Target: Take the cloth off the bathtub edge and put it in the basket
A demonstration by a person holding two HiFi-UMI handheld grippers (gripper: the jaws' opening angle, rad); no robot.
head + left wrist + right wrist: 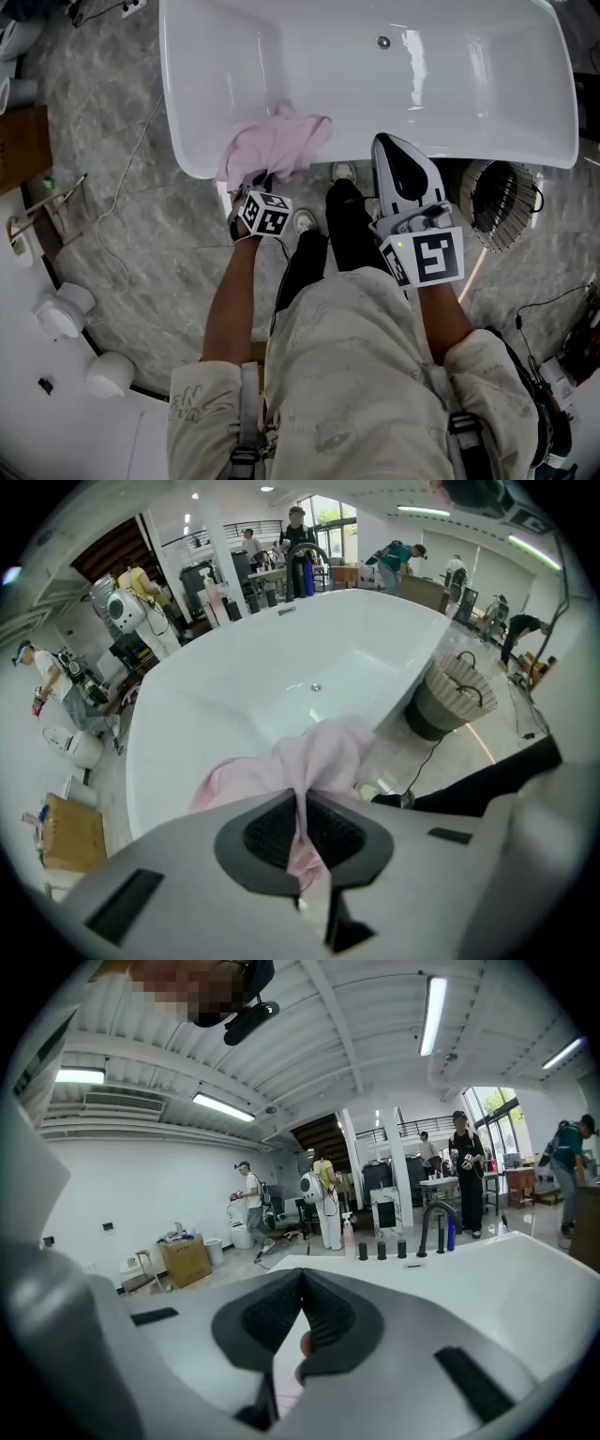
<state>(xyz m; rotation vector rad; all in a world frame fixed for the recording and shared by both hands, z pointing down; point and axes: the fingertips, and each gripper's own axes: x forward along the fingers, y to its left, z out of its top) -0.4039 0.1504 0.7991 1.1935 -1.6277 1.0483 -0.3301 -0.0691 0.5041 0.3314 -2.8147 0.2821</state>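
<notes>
**Pink cloth pinched at the tub rim, basket waiting on the right**

Biggest thing first: one white bathtub fills the top of the head view, glossy and bare inside apart from its single drain.

Next down in size, one basket, dark and open-weave, stands on the floor just outside the tub's near right corner. It's well apart from the cloth.

And there's the cloth, just the one, pale pink. It's draped over the near rim toward the tub's left end, part lying inside and part hanging outside.

It looks light, soft and floppy, so I'd expect it to sag and trail below wherever it's gripped. The glossy rim should let it slide off without catching. A bunched fold near the middle is the sensible hold, since an edge would leave a long tail dangling.

Two grippers. The left gripper points steeply down with its pads clamped on a gathered ridge of that pink fabric, which runs right through the jaws. The right gripper hangs over the rim to the cloth's right, with its pads meeting at the tips and no cloth in them.
</notes>
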